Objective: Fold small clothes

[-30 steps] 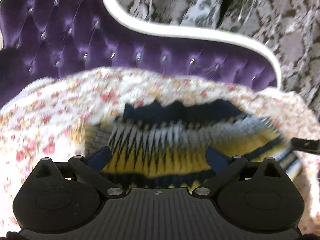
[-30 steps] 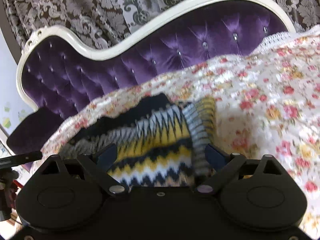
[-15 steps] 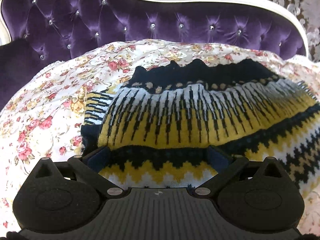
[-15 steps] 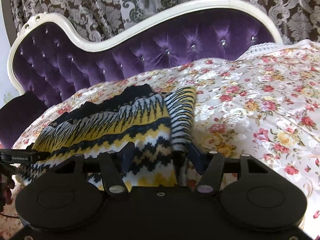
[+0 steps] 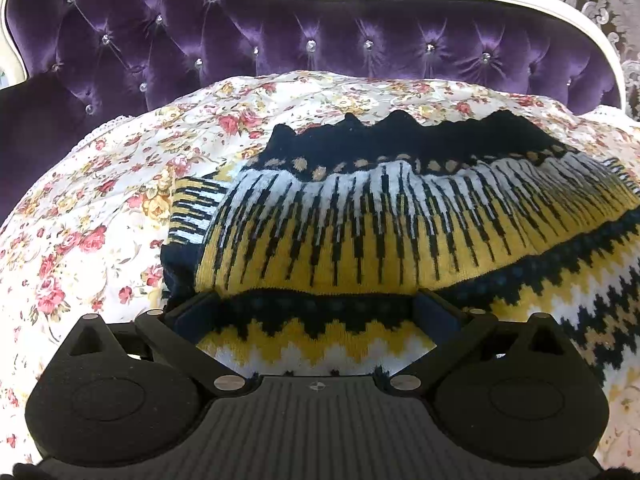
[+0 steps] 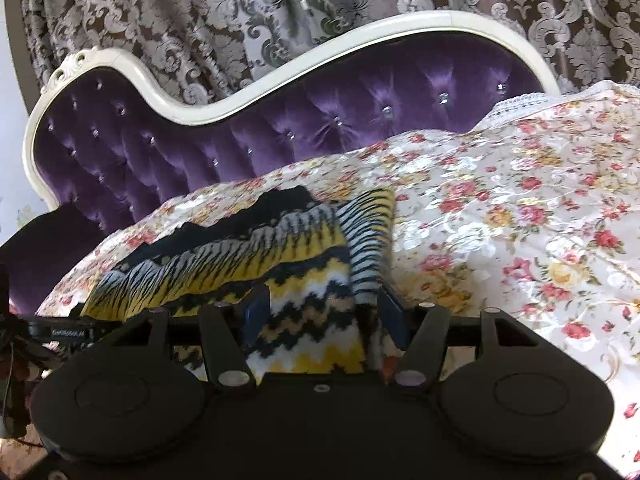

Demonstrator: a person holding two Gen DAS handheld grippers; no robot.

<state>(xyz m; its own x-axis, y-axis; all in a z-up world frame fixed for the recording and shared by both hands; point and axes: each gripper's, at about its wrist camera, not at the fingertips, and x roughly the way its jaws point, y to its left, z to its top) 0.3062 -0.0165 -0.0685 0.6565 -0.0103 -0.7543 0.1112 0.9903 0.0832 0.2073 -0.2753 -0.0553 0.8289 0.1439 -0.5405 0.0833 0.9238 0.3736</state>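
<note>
A knitted sweater [image 5: 360, 240] in yellow, black and white zigzag bands lies flat on the floral cover [image 5: 100, 220]. My left gripper [image 5: 314, 312] stands wide open low over its near left part, with fabric spanning the gap and neither pad pinching it. In the right wrist view the sweater [image 6: 240, 256] ends in a striped sleeve [image 6: 368, 232] folded along its right side. My right gripper [image 6: 324, 316] has its jaws drawn in on that near right edge, and bunched knit fills the space between the pads. One finger of the left gripper [image 6: 52, 332] shows at the far left.
A purple tufted sofa back [image 5: 320, 32] with a white frame [image 6: 132, 76] rises behind the cover. Patterned curtains [image 6: 280, 0] hang beyond it. The floral cover [image 6: 520, 220] stretches bare to the right of the sweater.
The left gripper dropped closer to the sweater and stayed wide open. The right gripper's jaws narrowed from wide onto the sweater's right edge and have held there.
</note>
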